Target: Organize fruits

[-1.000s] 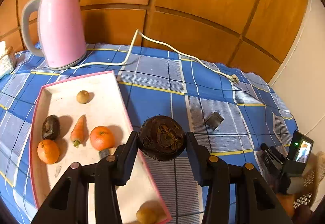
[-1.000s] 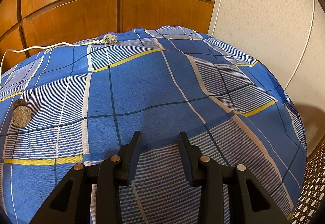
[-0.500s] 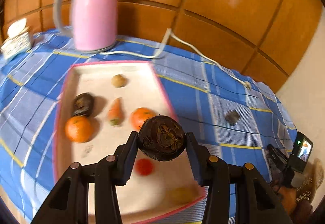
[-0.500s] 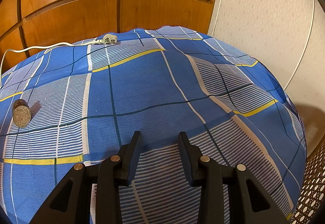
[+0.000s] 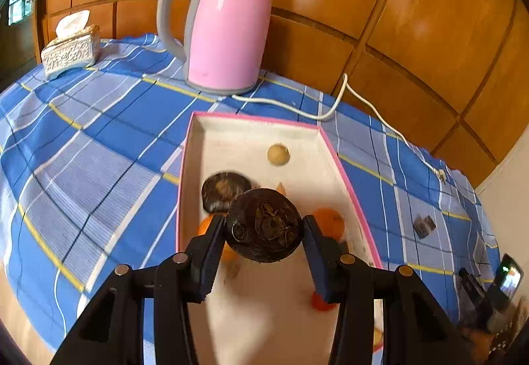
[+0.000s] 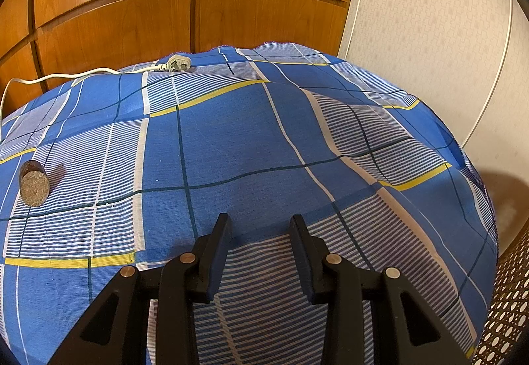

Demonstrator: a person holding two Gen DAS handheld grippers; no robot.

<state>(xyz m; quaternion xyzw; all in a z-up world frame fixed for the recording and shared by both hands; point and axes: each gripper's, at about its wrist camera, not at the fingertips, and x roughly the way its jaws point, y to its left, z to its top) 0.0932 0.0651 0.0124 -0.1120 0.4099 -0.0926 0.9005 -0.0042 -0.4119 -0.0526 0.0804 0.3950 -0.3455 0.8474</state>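
Since the earlier frame the left hand-held gripper point(image 5: 264, 234) has swung from beside the tray to above its middle, while the right one has not shifted at all. On the left of the left wrist view a tissue box point(image 5: 71, 47) sits at about ten o'clock on the checked cloth of the bench point(image 5: 99, 146), with a pink kettle point(image 5: 228, 24) at twelve o'clock. Below it lies the pink-rimmed tray point(image 5: 344, 166), holding a small tan fruit point(image 5: 278, 154), a dark fruit point(image 5: 221, 191), two oranges partly hidden and a red one by the right finger. The left hand-held gripper is clamped on a round dark fruit point(image 5: 264, 224), hanging above the tray's centre. The likely trouble: released from here, it could drop onto the dark fruit or the oranges just under it, roll, and bruise or scatter them; the grip, across a rounded skin, may also slip. The right hand-held gripper point(image 6: 259, 232) hovers with jaws apart and empty above bare cloth, a brown cork-like cylinder point(image 6: 33, 183) at nine o'clock still outside the tray.
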